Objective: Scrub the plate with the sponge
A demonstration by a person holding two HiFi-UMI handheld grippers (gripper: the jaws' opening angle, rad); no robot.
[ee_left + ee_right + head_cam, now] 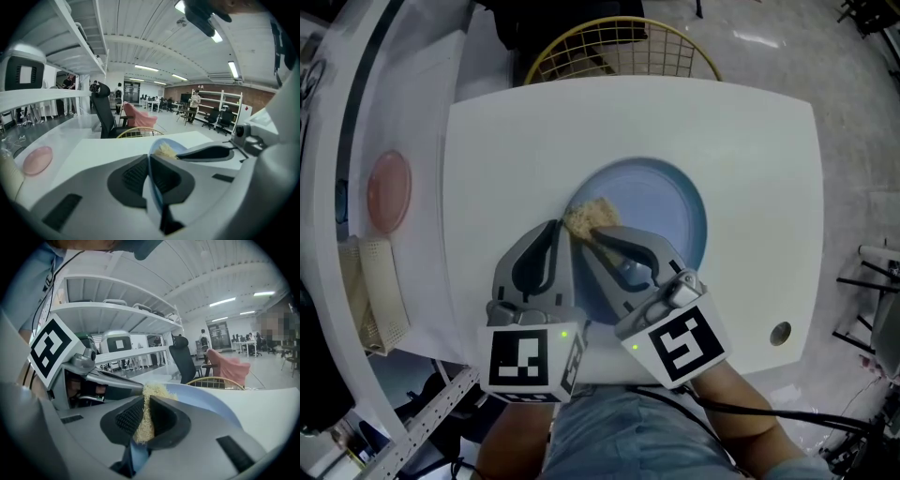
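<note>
A light blue plate (666,202) lies on the white table (750,169), near its front edge. My left gripper (560,231) is shut on the plate's left rim; in the left gripper view the thin blue rim (153,180) runs between the pads of the left gripper (149,161). A straw-coloured fibrous sponge (589,217) rests on the plate's left part, and my right gripper (600,236) is shut on it. In the right gripper view the sponge (145,418) is squeezed between the dark pads of the right gripper (144,404), above the plate (206,401).
A pink dish (389,190) and a beige mesh mat (377,292) lie on the curved side counter at the left. A yellow wire chair (619,47) stands behind the table. A round metal grommet (780,333) sits near the table's right front corner.
</note>
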